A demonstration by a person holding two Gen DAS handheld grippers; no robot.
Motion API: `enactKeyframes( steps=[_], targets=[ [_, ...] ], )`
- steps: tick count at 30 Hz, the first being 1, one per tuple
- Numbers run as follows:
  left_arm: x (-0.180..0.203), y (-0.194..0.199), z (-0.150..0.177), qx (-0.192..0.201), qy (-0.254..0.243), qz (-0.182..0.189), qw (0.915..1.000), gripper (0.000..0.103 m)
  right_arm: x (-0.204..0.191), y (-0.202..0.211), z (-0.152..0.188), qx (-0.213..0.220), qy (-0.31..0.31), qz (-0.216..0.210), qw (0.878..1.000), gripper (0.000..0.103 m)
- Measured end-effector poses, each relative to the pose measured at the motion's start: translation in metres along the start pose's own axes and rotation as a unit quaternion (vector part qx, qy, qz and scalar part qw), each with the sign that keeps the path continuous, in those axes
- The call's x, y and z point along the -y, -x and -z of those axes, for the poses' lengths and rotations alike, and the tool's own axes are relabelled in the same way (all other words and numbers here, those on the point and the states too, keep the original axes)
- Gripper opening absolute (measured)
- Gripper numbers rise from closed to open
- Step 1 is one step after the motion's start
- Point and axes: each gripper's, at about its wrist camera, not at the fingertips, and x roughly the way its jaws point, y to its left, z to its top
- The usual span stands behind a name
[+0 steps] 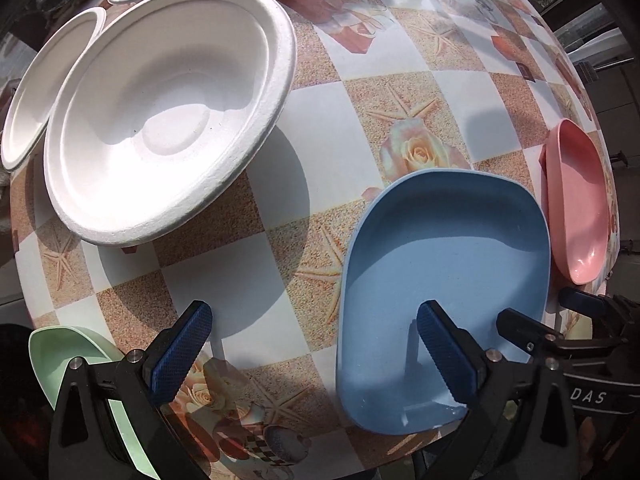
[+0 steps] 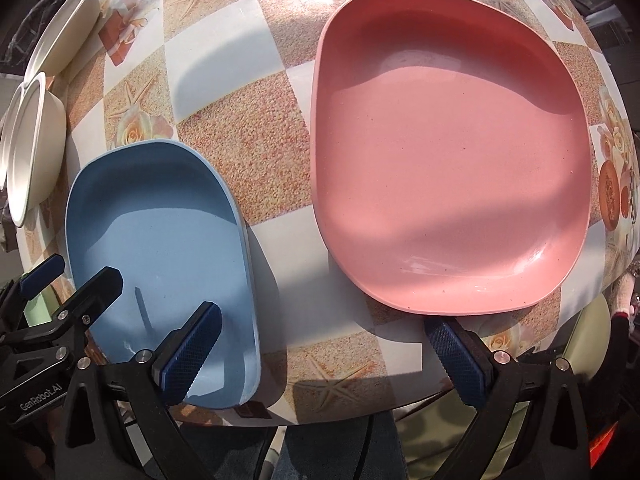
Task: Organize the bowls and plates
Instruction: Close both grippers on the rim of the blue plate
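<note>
On my left wrist camera, the left hand-held gripper (image 1: 316, 350) hangs open over the desk (image 1: 460, 92), white bowl (image 1: 168, 112) far left, blue plate (image 1: 444, 280) right. On my right wrist camera, the right hand-held gripper (image 2: 324, 350) gapes open and empty before the pink plate (image 2: 452, 152).

— Left gripper (image 1: 316, 348)? 
— Wide open, blue-padded fingers (image 1: 182, 350) spread, empty, pointed forward and low. 
— Right gripper (image 2: 320, 356)? 
— Open just as wide, nothing held, level beside the left; black frames crossing at the inner edge.
</note>
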Motion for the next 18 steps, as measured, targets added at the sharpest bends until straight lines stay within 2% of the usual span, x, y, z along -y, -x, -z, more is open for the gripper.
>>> enactKeyframes(
  steps=[2, 7, 8, 9, 12, 15, 18],
  targets=[
    [-0.009, -0.018, -0.011, 0.002, -0.012, -0.013, 0.9998, 0.102, -0.001, -0.003, 0.004, -0.001, 0.009, 0.011, 1.000, 0.102],
    [-0.005, -0.029, -0.009, 0.016, -0.023, -0.023, 0.9994, 0.103, -0.009, -0.005, 0.003, 0.001, 0.014, 0.016, 1.000, 0.103],
    [-0.005, -0.028, -0.006, 0.016, -0.021, -0.023, 0.9994, 0.103, -0.009, -0.006, 0.003, 0.001, 0.012, 0.015, 1.000, 0.103],
    [-0.004, -0.028, 0.013, 0.018, -0.019, -0.027, 0.9993, 0.103, -0.007, -0.007, 0.002, -0.001, 0.011, 0.014, 1.000, 0.103],
    [0.011, -0.008, 0.028, 0.004, -0.003, -0.026, 0.9996, 0.103, -0.005, -0.007, -0.004, -0.011, -0.003, 0.012, 1.000, 0.103],
    [0.008, -0.008, 0.017, -0.009, 0.005, -0.028, 0.9996, 0.102, -0.002, -0.005, -0.005, -0.003, -0.017, 0.006, 1.000, 0.102],
    [0.013, -0.005, 0.015, -0.009, -0.007, -0.030, 0.9995, 0.098, -0.013, 0.004, -0.003, 0.015, 0.006, 0.004, 1.000, 0.087]
  ],
)
